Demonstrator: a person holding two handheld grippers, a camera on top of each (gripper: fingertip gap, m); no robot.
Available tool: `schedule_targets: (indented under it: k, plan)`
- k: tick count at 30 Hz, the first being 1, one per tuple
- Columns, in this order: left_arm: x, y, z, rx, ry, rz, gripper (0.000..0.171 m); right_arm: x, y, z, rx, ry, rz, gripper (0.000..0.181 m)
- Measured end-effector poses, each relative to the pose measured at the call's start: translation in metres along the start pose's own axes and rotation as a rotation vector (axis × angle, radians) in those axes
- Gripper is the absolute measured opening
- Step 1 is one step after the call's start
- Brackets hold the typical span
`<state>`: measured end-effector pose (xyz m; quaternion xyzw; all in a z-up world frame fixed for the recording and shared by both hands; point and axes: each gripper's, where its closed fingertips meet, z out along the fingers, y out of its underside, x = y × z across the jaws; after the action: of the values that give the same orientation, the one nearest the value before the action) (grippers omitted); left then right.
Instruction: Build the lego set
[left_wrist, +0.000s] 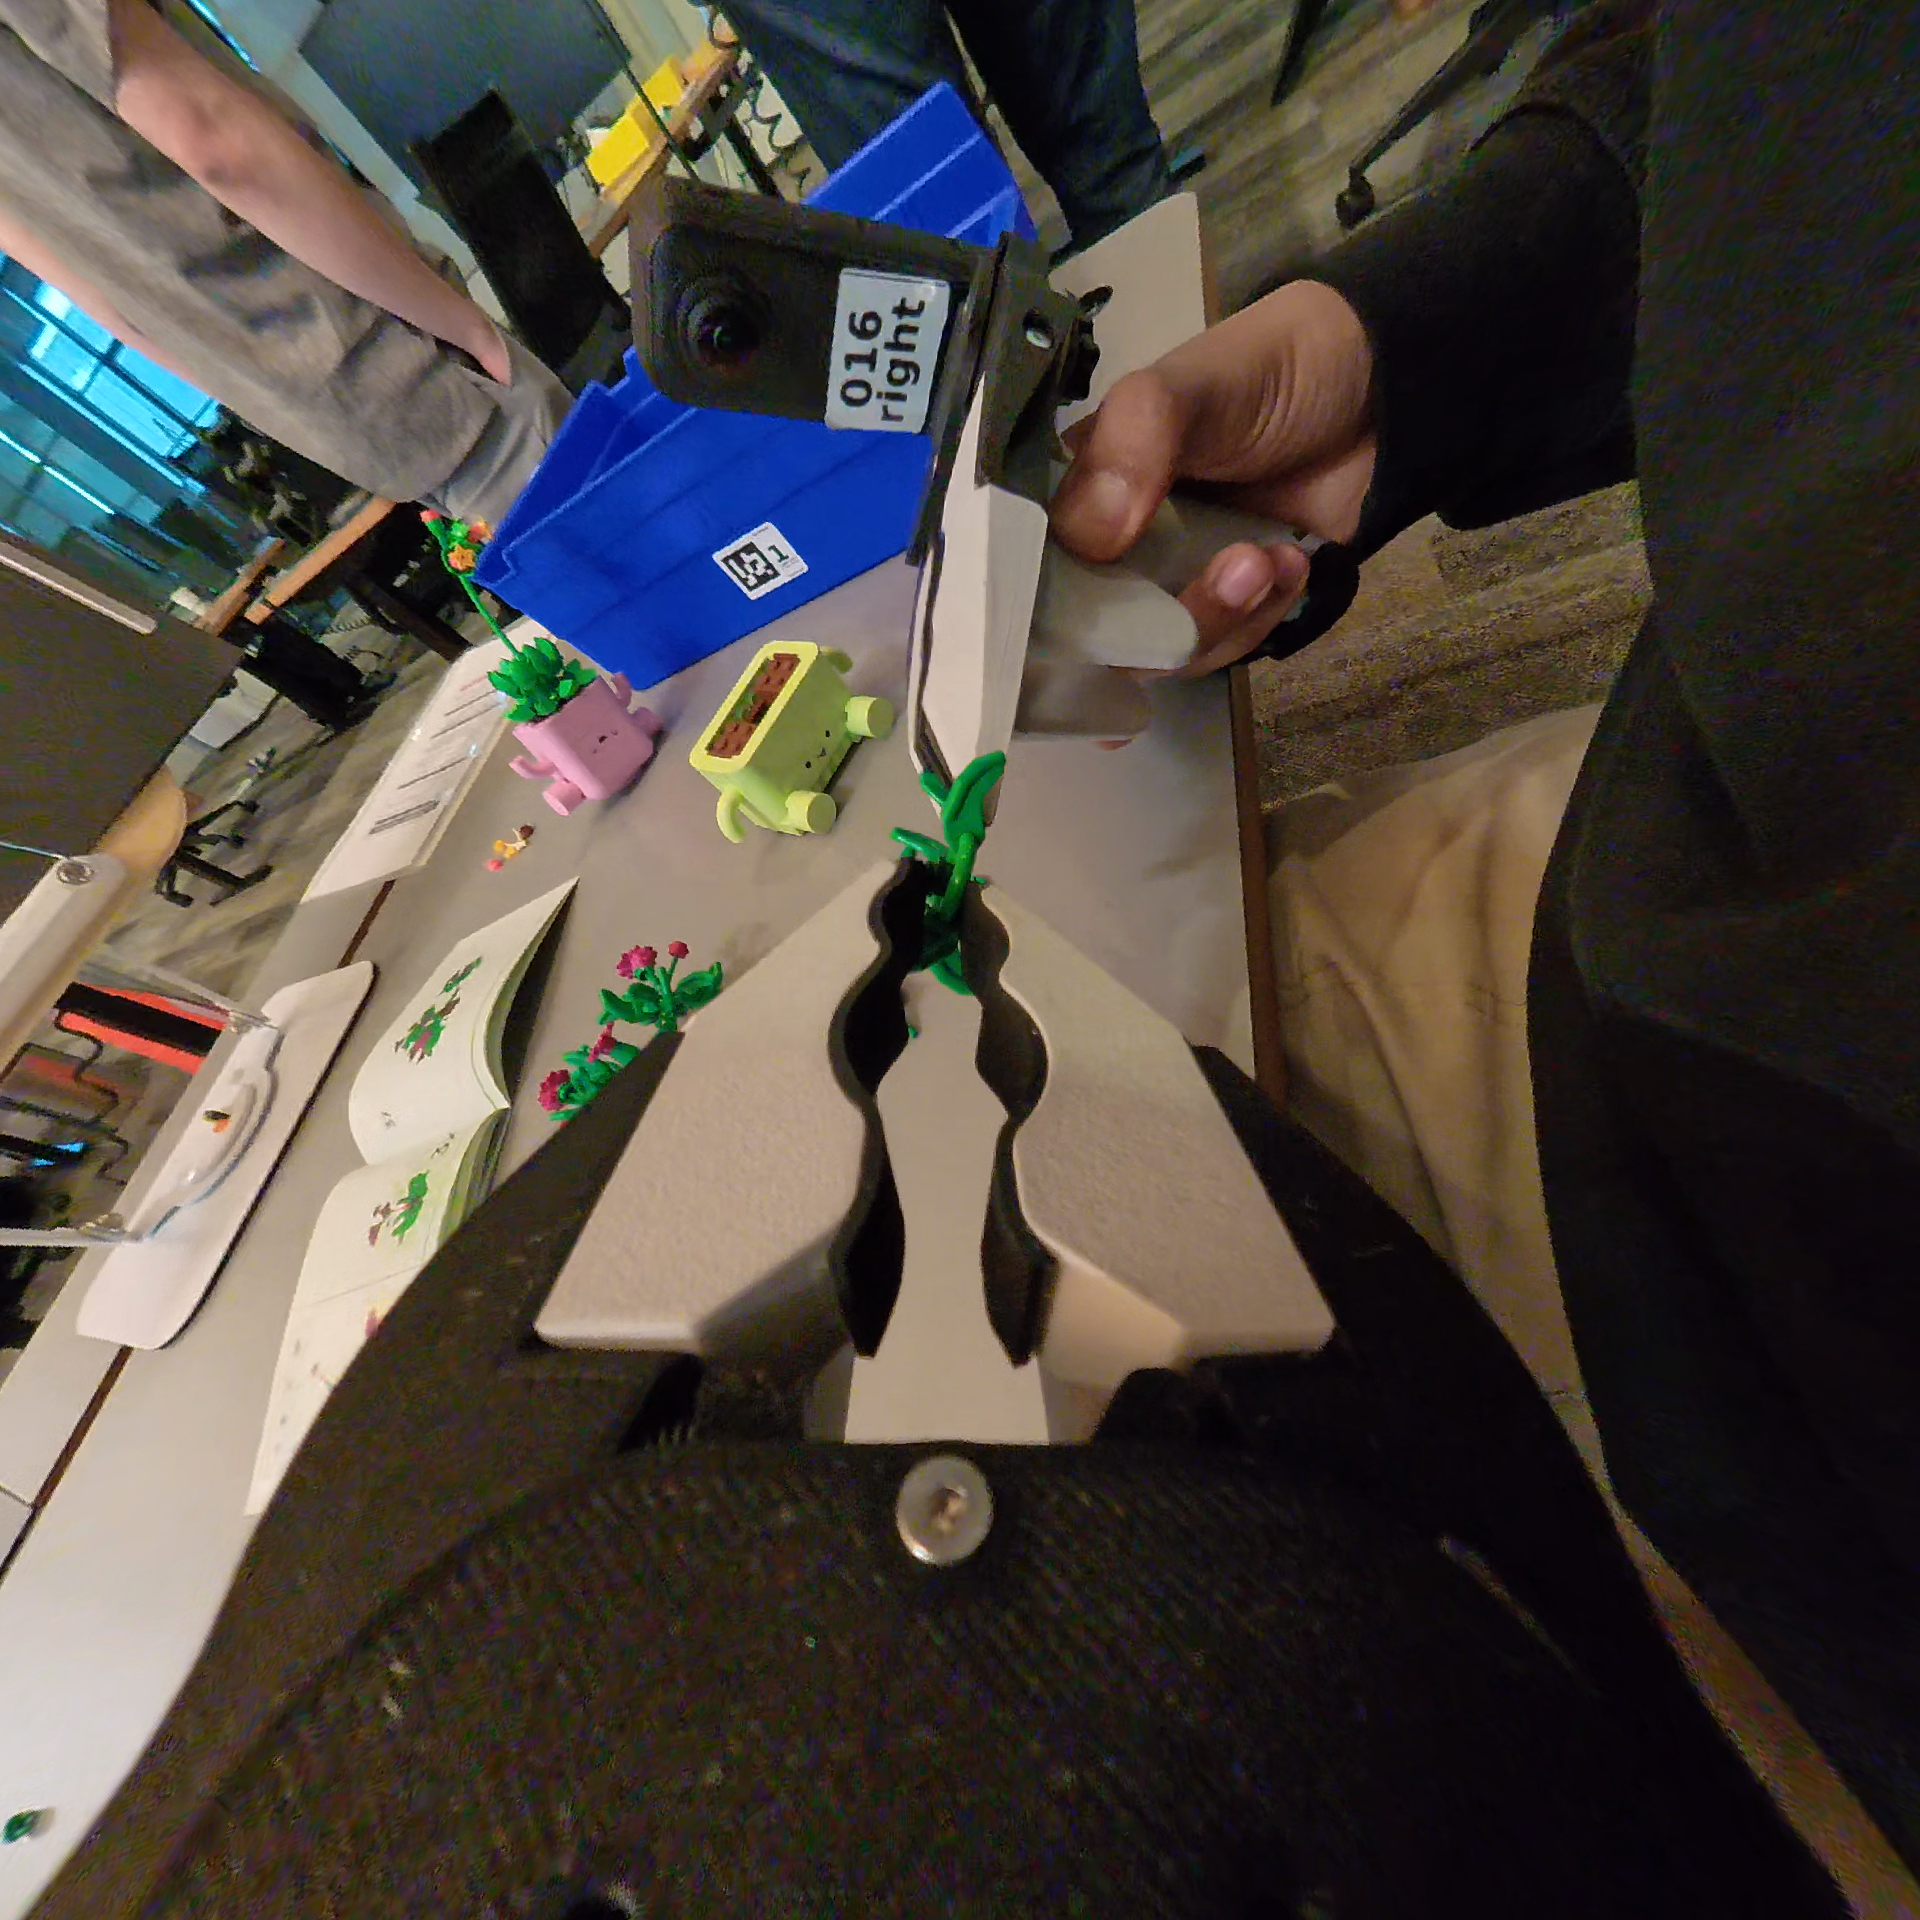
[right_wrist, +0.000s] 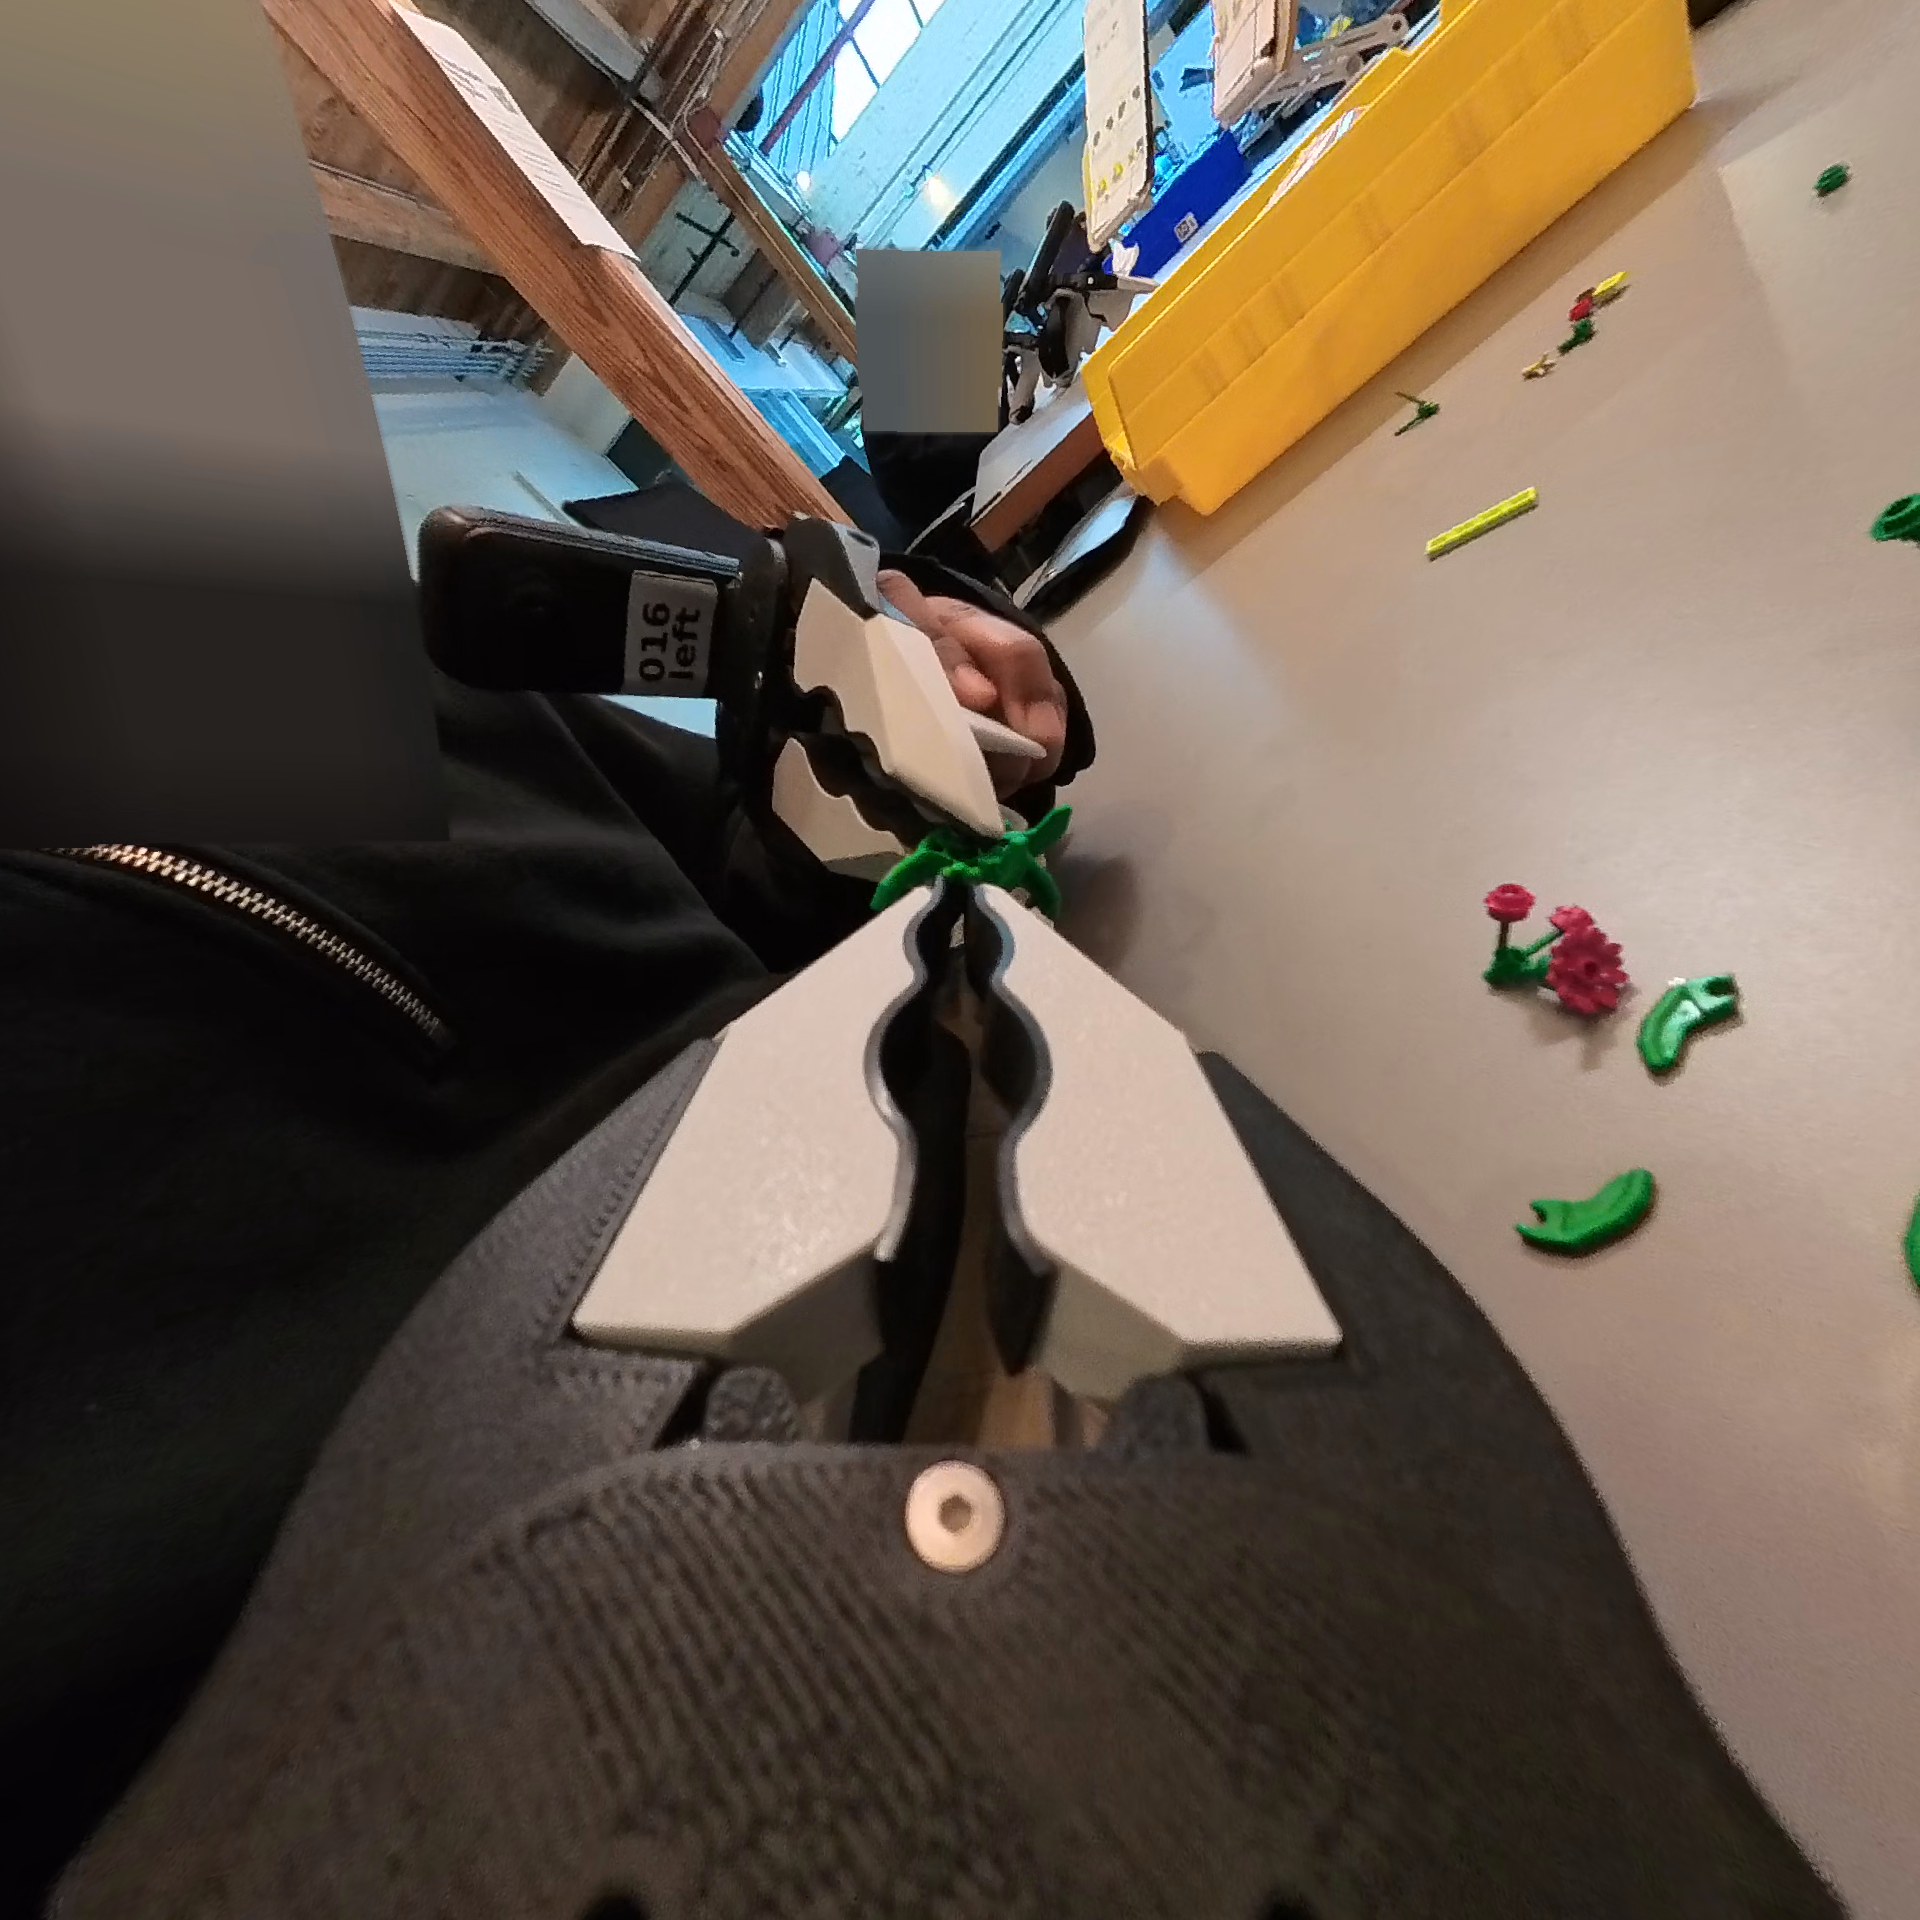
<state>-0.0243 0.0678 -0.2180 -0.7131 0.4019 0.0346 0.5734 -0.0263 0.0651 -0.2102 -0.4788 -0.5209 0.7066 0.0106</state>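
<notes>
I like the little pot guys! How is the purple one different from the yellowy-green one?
The purple pot stands upright; the yellow-green pot is tipped over on its side. The purple pot has a leafy green plant with a tall flower stalk in it; the yellow-green pot shows only brown inside. Both are boxy, with stubby legs, on the grey table.

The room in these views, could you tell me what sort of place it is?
Probably a shared workshop or lab: a blue parts bin and a yellow parts bin on grey worktables, office chairs behind.
</notes>
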Motion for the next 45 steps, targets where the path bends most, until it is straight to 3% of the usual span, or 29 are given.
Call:
schedule_targets:
  k: [31,36,40,45]
  plan:
    - [-0.002,0.001,0.004,-0.003,-0.01,-0.064,0.004,0.004,-0.002,-0.001,0.021,-0.02,0.095,0.0]
    - [-0.013,0.013,0.004,-0.087,-0.125,0.13,0.005,0.013,-0.005,-0.001,0.042,0.046,0.078,0.006]
    - [-0.032,0.041,0.0,-0.243,-0.287,0.375,0.005,0.017,-0.01,-0.008,0.068,0.086,0.016,0.004]
    - [-0.038,0.04,-0.003,-0.284,-0.368,0.501,0.005,0.018,-0.003,-0.002,0.024,0.145,-0.079,0.011]
